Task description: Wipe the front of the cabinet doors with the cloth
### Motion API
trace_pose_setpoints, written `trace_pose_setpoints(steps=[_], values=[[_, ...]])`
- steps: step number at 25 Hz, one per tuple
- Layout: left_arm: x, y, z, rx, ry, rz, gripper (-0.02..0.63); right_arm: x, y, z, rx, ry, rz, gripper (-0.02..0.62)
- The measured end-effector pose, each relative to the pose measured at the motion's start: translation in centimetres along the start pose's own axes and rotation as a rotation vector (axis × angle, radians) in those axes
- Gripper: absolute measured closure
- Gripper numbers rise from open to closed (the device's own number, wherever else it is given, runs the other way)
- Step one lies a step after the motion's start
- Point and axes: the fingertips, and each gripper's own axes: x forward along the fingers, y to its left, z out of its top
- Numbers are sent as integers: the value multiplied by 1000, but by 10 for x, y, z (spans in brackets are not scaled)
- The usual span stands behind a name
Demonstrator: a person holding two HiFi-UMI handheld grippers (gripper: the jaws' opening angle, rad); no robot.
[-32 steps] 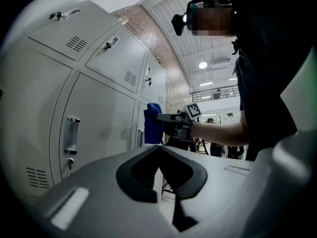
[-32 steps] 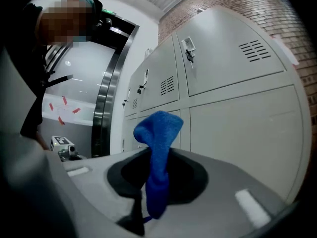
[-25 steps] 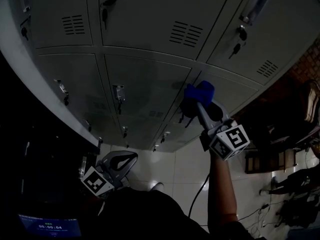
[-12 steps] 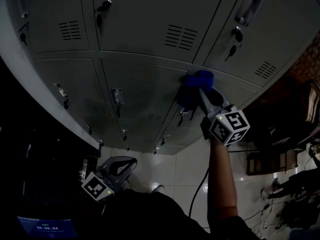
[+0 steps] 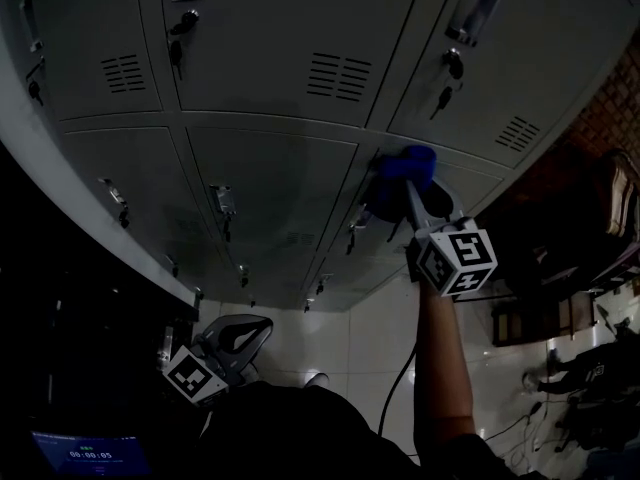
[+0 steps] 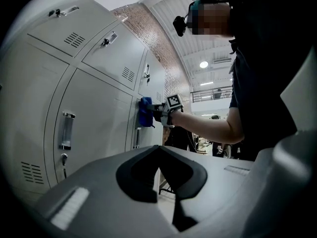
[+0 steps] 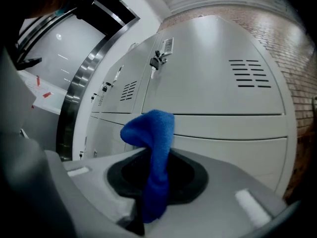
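the right gripper [image 7: 151, 195] has its jaws clamped on the blue cloth [image 7: 154, 143], which rises between them in a folded wad. in the head view that gripper [image 5: 407, 186] is held up at arm's length, and the cloth [image 5: 402, 168] sits against the grey cabinet doors [image 5: 270, 188], at the seam between two rows and just above a door handle [image 5: 355, 233]. the left gripper [image 6: 159, 150] has its jaws together with nothing between them, and it hangs low beside the person's body [image 5: 300, 433], well apart from the cabinet.
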Motion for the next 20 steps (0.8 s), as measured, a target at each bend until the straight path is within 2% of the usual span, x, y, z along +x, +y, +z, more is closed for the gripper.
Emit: trace_pose_setpoints(steps=[13,20], values=[[13,-6,4,5,-23,-45,606,-51,-89,-10,17,12,-201,526],[13,-10,-6,-17,4,-52,606,-81,-141,-18,22,19,-325,526]])
